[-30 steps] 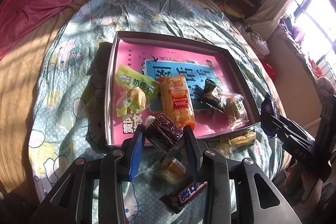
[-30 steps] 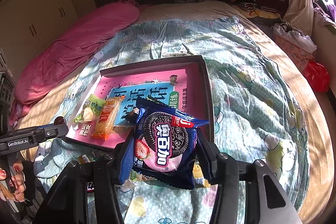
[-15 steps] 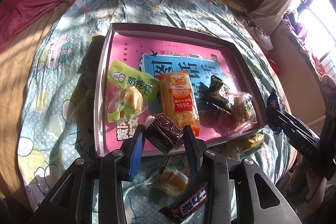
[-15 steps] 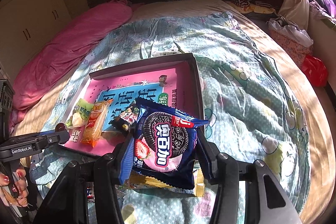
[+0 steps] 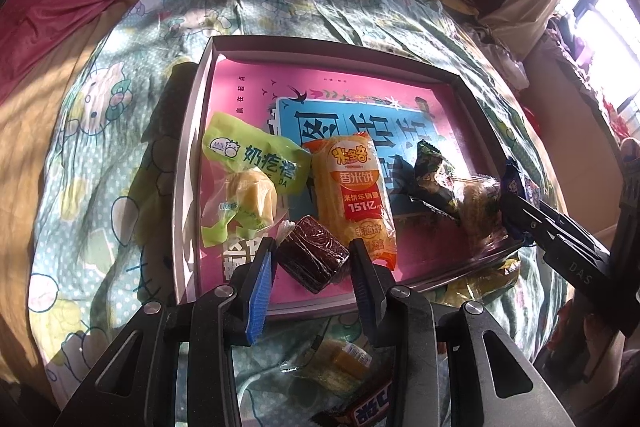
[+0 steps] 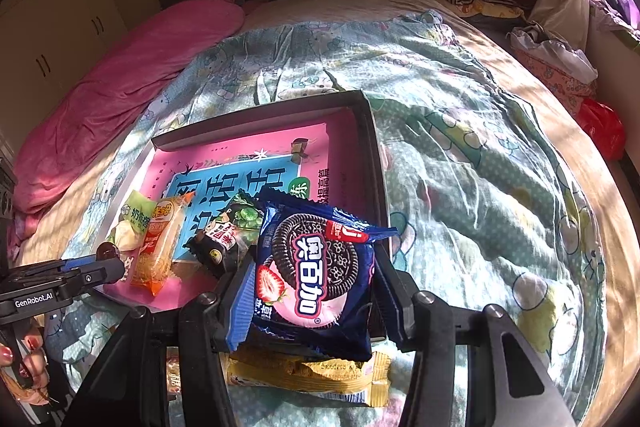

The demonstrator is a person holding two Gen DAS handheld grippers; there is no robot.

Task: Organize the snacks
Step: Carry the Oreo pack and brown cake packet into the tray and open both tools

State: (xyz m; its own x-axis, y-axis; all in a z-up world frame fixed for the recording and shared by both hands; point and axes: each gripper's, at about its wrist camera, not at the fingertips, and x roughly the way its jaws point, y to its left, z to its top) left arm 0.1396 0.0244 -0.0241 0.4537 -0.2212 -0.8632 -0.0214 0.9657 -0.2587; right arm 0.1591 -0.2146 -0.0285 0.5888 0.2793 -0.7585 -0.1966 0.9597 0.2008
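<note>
Shallow box lid (image 5: 188,163), pink printed sheet inside, sits mid-bed on the cartoon-print quilt (image 6: 460,131). Already in it, lined along the near edge: green milk-candy bag (image 5: 248,179) at the near-left corner, orange rice-cracker pack (image 5: 354,191) touching it, then a dark green pea-snack packet (image 5: 434,179) and a clear-wrapped snack (image 5: 478,207) toward the near-right corner.

Left gripper (image 5: 312,263) is clenched on a small dark-brown wrapped cake (image 5: 312,253), hovering over the near edge between candy bag and cracker pack. Right gripper (image 6: 314,279) is clamped on a blue Oreo strawberry pack (image 6: 316,267), held over the near-right corner; jaws pinch the pack's sides, puffy bag bulging between them.

Still loose on the quilt outside the near edge: yellow wafer pack (image 6: 308,375), a small yellow candy (image 5: 344,359), a dark chocolate bar (image 5: 360,407). So the job looks partway done, both drops pending.

Risks: near edge is crowded, so the cake could land on the cracker pack or tip over the rim back onto the quilt if let go too early. Oreo pack is wide and slick; released over the corner wall it may straddle the rim and slide out. Soft quilt means a push on the lid could tilt it and shift the row. The two grippers are near each other and could clash.
</note>
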